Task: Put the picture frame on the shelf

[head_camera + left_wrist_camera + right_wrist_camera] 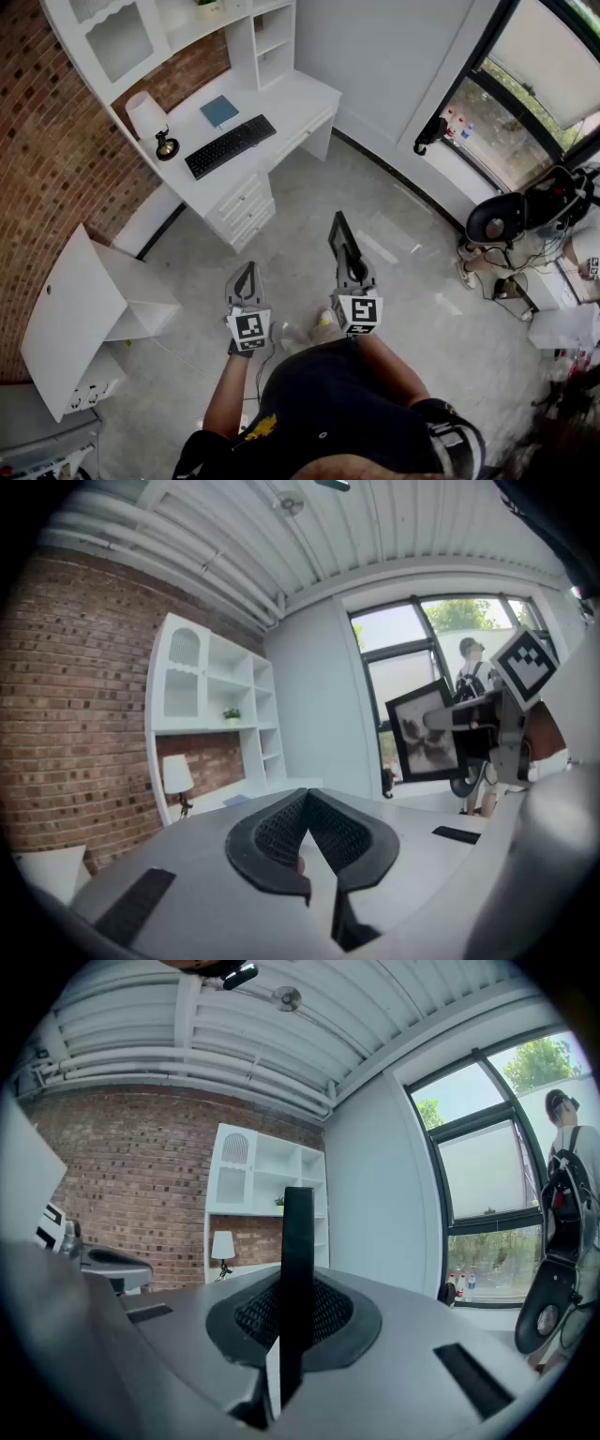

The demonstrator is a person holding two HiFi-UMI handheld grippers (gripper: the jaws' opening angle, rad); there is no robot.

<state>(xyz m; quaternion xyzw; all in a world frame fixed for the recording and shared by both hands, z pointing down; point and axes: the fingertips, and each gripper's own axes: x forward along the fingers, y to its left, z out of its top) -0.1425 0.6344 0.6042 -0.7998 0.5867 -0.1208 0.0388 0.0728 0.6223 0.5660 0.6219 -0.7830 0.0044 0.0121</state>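
One picture frame (337, 234), clamped edge-on and upright in my right gripper (352, 270) for carrying, sits well apart from the shelf (270, 37) above the desk (291, 98); my left gripper (247, 277) is clenched, empty, kept clear.

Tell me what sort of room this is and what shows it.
Most likely a home study or small office: a white desk carries a keyboard and a lamp, a white shelf unit rises behind it against a brick wall, and tall windows fill one side.
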